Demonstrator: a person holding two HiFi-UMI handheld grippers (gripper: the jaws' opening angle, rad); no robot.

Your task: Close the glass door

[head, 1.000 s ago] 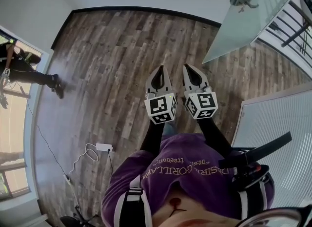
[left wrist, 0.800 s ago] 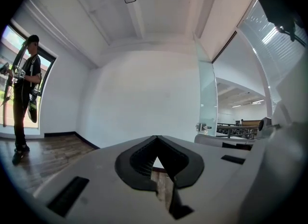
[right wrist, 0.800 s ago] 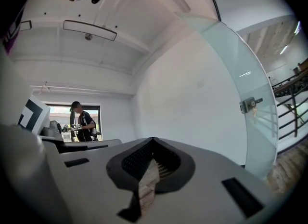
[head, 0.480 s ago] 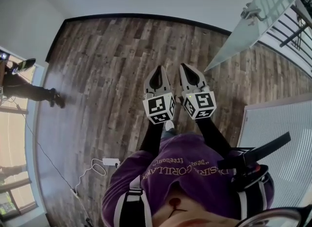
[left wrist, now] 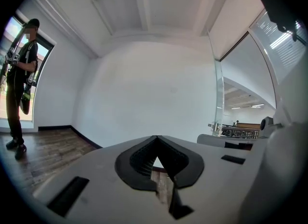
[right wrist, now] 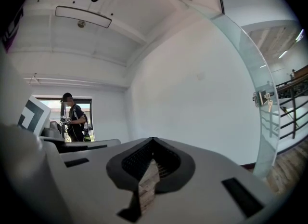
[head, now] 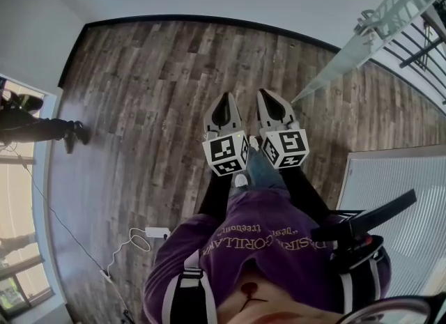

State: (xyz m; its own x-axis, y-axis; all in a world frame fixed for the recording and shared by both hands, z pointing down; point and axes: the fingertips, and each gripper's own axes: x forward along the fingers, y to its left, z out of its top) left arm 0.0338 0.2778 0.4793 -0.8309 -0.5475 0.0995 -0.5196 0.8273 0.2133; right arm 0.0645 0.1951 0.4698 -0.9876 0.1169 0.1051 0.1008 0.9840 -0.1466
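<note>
Item: glass door (head: 362, 44), far right, standing open at an angle, well apart from both grippers. Clear pane with a pale green tint and a metal latch fitting (head: 367, 20) near its edge; a dark railing (head: 418, 37) lies beyond it. Change: over the last second the door has drifted toward the far right corner of the head view and the wood floor (head: 153, 93) has shifted beneath, so the approach is probably unfinished, with no contact yet. Left gripper (head: 224, 99) and right gripper (head: 268, 96) are side by side, each with fingers pressed together on nothing.
</note>
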